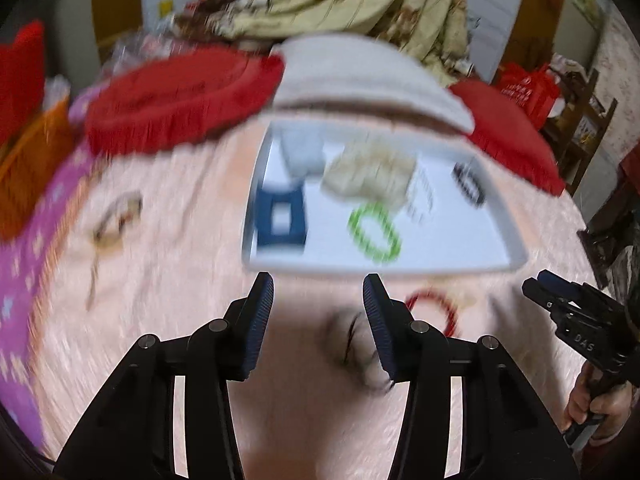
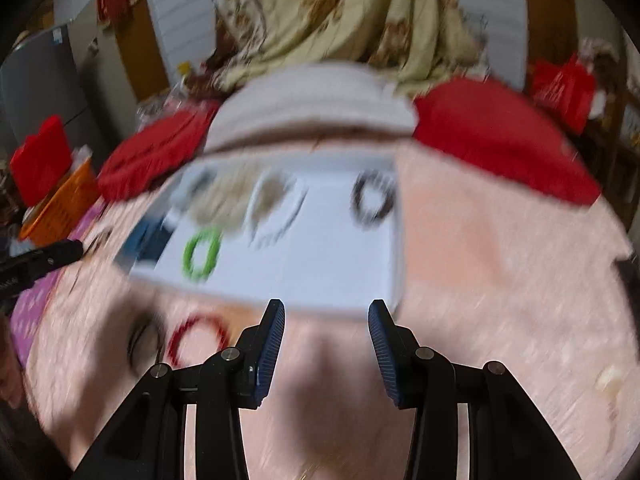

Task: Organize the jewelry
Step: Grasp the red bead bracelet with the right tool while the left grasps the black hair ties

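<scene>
Bracelets: the green one (image 1: 374, 233) and the black one (image 1: 468, 185) already lie in your white tray (image 1: 516, 240) on the bed. The red one (image 1: 434, 311) is left outside, just beside the tray. Your left fingers (image 1: 318, 320) and right fingers (image 2: 326, 344) are partly open and hold nothing.

My left gripper (image 1: 318, 322) is matte black, its two angular linkage arms pinned with round silver screws and its fingers faced with ribbed dark-blue pads (image 1: 262, 322). My right gripper (image 2: 326, 348) is built the same way: black arms, silver pivot screws, blue grooved pads (image 2: 272, 348). Seen from the left camera, its black body carries small pale lettering, and my hand (image 1: 596, 408) wraps a black handle.
</scene>
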The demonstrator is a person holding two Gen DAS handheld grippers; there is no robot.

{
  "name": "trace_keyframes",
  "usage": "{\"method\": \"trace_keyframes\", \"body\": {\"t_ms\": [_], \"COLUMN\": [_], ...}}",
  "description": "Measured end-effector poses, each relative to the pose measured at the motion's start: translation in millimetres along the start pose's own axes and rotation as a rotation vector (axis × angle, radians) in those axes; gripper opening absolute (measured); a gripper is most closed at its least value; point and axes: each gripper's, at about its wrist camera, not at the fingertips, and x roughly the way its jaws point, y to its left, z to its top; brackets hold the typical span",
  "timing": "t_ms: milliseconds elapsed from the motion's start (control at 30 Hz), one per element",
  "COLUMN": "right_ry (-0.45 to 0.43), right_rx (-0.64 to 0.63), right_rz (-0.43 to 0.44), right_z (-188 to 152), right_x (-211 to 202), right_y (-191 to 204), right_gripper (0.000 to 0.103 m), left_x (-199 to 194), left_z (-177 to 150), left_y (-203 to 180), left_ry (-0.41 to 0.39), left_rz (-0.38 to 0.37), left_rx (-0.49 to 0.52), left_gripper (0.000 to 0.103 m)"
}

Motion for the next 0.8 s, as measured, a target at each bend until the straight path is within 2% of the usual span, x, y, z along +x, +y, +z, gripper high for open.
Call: {"method": "trace_keyframes", "body": {"t_ms": [100, 200, 333, 500, 633, 733, 800], "right_ry": [0.034, 0.049, 0.063, 0.073, 0.080, 0.072, 0.072], "right_rx": [0.000, -0.031, -0.055, -0.079, -0.101, -0.130, -0.157], "right_rz": [0.053, 0.081, 0.101, 0.096, 0.082, 0.059, 0.035], "right_z": [-15, -20, -17, -11, -10, -11, -12], "right_x": [8, 17, 35, 54, 65, 69, 69], "right_y": [14, 31, 48, 63, 71, 76, 80], "right_gripper": [0.042, 0.042, 0.036, 0.030, 0.025, 0.022, 0.011], "left_x": [14, 20, 27, 43, 48, 46, 41], "left_z": [-25, -39, -44, -49, -55, -58, -59], "left_y": [3, -1, -10, -20, -28, -29, -28], "left_ry": [0.062, 0.090, 0.089, 0.130, 0.128, 0.133, 0.127], "left_rz": [-0.026, -0.072, -0.108, -0.139, -0.111, -0.144, -0.160], "left_rx": [-0.019, -0.016, 0.008, 0.022, 0.051, 0.042, 0.031], "left_gripper": [0.044, 0.039, 0.039, 0.038, 0.007, 0.004, 0.004]}}
